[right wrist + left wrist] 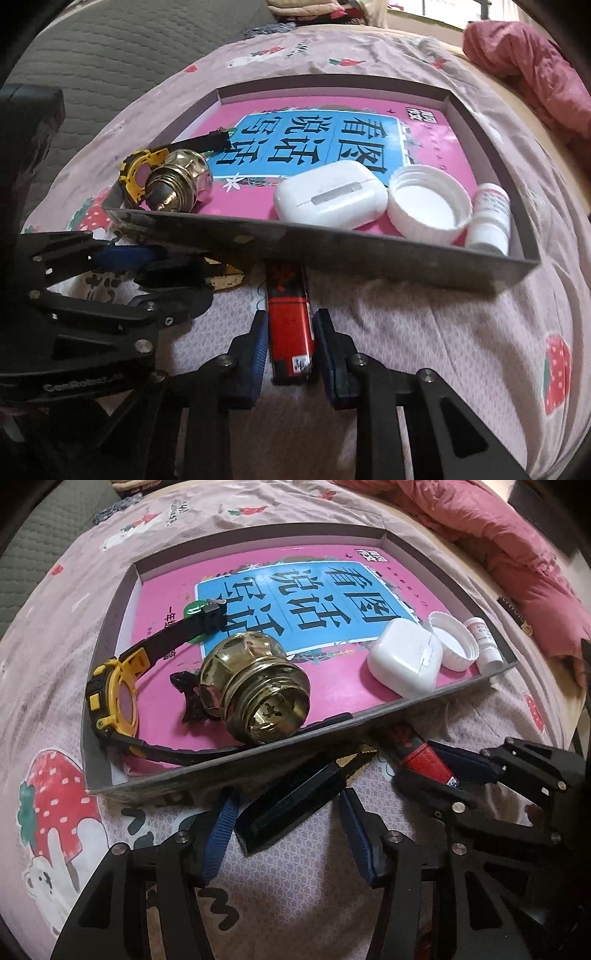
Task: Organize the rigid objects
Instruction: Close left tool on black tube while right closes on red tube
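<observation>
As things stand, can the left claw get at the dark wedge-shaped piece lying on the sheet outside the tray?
Probably yes. The left claw is open with the dark wedge already between its fingers on the sheet, nothing covering it. The right claw, shut on the red lighter, sits close beside it.

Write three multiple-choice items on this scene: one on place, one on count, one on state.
1. Where is the red lighter?
A. On the bedspread, outside the tray
B. Inside the tray
C. On top of the book

2. How many white things lie in the tray?
A. Two
B. Three
C. Five

3. How does the cap lie?
A. Open side down
B. On its edge
C. Open side up

Key:
1 A, it lies on the cloth in front of the tray's near wall.
2 B, the case, the cap and the bottle.
3 C, its hollow inside faces up.
</observation>
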`<state>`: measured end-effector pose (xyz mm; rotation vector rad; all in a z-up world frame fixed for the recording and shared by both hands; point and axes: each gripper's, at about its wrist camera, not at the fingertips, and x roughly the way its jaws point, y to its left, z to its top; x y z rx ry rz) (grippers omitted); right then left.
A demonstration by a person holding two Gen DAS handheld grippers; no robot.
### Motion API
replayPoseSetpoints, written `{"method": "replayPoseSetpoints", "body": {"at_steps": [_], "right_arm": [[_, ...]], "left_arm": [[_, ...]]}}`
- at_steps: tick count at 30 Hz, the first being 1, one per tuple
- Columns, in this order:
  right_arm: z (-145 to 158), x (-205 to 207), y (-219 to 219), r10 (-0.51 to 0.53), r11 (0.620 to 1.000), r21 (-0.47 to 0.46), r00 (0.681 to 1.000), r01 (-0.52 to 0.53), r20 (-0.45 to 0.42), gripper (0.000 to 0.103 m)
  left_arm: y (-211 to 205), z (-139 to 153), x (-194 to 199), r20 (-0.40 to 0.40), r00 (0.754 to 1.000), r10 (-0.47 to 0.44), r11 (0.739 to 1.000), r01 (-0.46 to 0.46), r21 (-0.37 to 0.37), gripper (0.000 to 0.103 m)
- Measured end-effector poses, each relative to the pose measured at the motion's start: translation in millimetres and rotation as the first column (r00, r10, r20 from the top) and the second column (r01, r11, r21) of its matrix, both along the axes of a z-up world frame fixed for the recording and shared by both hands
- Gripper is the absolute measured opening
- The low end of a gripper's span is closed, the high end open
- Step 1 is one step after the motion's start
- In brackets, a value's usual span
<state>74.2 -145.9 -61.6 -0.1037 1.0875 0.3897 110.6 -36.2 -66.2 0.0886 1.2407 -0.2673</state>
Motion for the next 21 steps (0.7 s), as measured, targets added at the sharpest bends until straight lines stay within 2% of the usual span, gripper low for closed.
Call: {"method": "replayPoseSetpoints", "body": {"at_steps": [4,7,12,17,21], "right_arm": [[0,-9,10,0.064,0.994,-0.087,0.996,-0.059,0.055,0.023],[3,-15,10,0.075,0.993,-0.101,0.995,-0.068,0.062,0.022],[12,-23,-11,0.033,0.999,-0.008,0.999,-0.033,0.027,0.022],[20,-22,-34,-0.04,0.996,0.079,0.999,0.04,0.0,0.022],[20,-21,-44,-0.074,0.994,0.079,0.997,0.075,-0.009,0.022]], "left_arm": [[-3,-4,2,0.014,1.0,-0.002,1.0,0.002,-0.006,0.059],[-10,-5,-1,0.034,0.999,-0.012,1.0,0.012,0.025,0.059],[-16,-4,-3,0.055,0.998,-0.025,0.999,0.022,0.039,0.056],[-15,0,-10,0.044,0.999,-0.028,1.0,0.027,0.01,0.045],[-10,4,-18,0.011,1.0,-0.021,0.999,0.022,-0.037,0.036]]}}
